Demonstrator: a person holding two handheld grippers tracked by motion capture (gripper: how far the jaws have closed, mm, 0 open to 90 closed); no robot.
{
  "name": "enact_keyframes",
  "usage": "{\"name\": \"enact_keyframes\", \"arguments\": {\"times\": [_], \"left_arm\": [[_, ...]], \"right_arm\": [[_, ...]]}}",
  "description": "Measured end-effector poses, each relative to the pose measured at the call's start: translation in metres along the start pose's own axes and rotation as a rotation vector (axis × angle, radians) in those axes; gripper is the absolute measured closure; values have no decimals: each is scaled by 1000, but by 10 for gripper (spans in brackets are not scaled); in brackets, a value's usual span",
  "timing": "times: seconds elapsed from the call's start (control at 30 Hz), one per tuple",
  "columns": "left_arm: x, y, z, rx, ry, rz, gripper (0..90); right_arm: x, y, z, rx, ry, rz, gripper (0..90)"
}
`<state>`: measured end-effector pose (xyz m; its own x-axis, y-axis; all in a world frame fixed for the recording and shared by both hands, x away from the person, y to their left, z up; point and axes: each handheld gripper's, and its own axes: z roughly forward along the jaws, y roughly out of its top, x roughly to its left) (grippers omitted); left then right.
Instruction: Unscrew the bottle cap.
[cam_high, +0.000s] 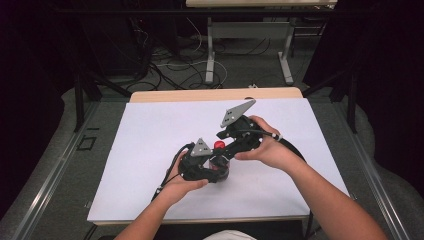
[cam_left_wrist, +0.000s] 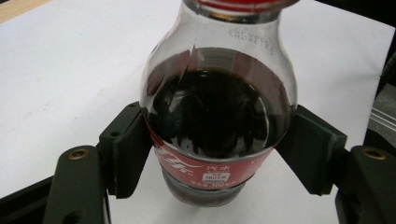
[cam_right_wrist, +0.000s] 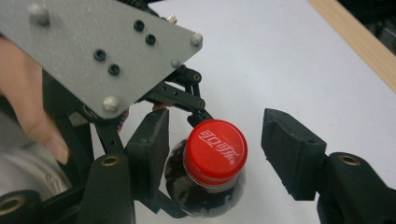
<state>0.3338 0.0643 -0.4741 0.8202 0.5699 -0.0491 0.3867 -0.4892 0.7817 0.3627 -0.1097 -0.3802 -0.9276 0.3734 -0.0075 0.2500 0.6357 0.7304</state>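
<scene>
Red cap (cam_right_wrist: 215, 151) tops the cola bottle (cam_left_wrist: 219, 121), which stands on the white worktop (cam_high: 150, 145) pinched by the left tongs (cam_left_wrist: 219, 154). The right tongs (cam_right_wrist: 229, 154) straddle that cap, spread (1 pad near, 1 apart); centre them, squeeze squarely, then twist.

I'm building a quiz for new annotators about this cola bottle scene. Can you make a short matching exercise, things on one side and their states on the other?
Things:
1. left gripper
2. right gripper
3. bottle cap
4. bottle

States:
A. red, screwed on the neck
B. jaws pressed on the labelled body
C. upright, with dark drink inside
D. jaws apart around the cap

Pairs: 1-B, 2-D, 3-A, 4-C
</scene>
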Motion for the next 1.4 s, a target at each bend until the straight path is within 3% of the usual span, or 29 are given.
{"name": "enact_keyframes", "arguments": {"times": [0.03,0.13,0.2,0.4,0.6,0.73,0.83,0.97,1.17,1.27,1.33,1.4], "left_arm": [[0,0,0,-3,5,-10,304],[1,0,0,-3,10,-13,304],[1,0,0,-2,16,-13,304],[1,0,-1,-1,17,-13,304],[-1,0,0,-3,21,-7,304],[-1,1,0,-1,16,-2,304],[-1,1,0,0,11,0,304],[-2,1,-1,2,18,7,305],[-5,2,-1,17,-17,17,305],[-6,2,0,7,-18,16,305],[-6,1,0,7,-14,11,305],[-4,2,-1,1,-7,8,305]], "right_arm": [[3,0,0,-11,-26,22,417],[10,-2,0,-24,-93,14,417],[15,-2,1,-19,-108,43,433],[21,0,6,-17,-153,35,518],[19,3,8,-21,-147,58,552],[15,5,9,-9,-91,56,574],[11,7,9,2,-75,27,613],[5,10,8,31,-14,-10,618],[-11,13,6,65,159,-180,618],[-18,13,7,68,233,-237,617],[-20,12,7,60,237,-280,560],[-17,11,7,59,186,-216,451]]}}
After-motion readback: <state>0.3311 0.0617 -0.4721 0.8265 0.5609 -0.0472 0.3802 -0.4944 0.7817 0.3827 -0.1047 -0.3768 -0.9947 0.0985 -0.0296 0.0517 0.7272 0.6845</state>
